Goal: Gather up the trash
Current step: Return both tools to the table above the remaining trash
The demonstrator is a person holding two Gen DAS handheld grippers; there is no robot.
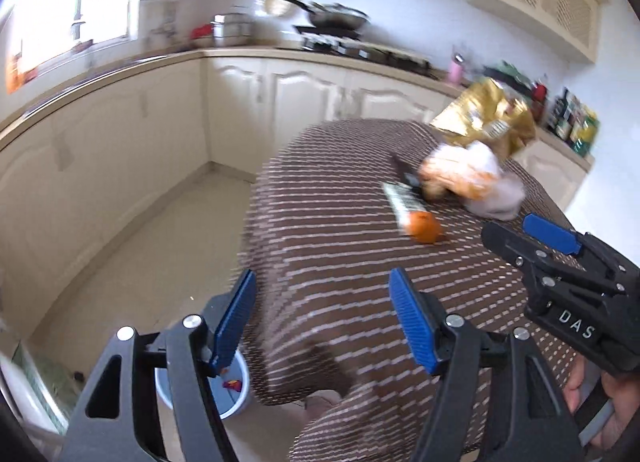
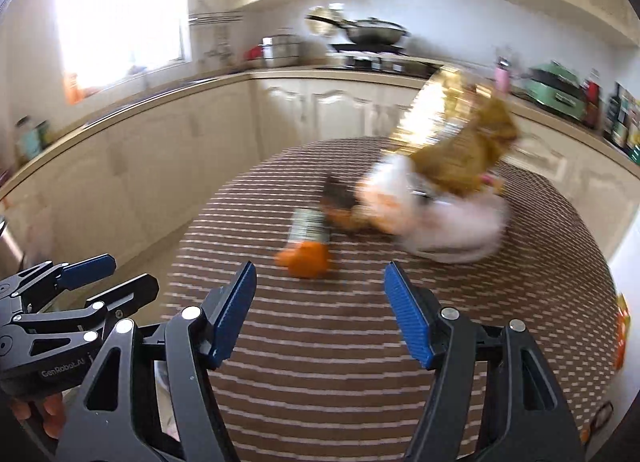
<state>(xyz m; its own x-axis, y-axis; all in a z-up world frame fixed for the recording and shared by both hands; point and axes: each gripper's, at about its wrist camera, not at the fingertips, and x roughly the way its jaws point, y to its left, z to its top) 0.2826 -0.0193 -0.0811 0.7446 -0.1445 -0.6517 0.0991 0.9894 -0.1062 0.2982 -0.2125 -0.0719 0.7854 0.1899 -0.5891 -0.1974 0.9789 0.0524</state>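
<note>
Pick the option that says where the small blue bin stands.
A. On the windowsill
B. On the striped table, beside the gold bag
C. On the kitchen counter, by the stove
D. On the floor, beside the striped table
D: in the left wrist view the bin stands on the pale floor at the foot of the table, behind the left gripper.
</note>
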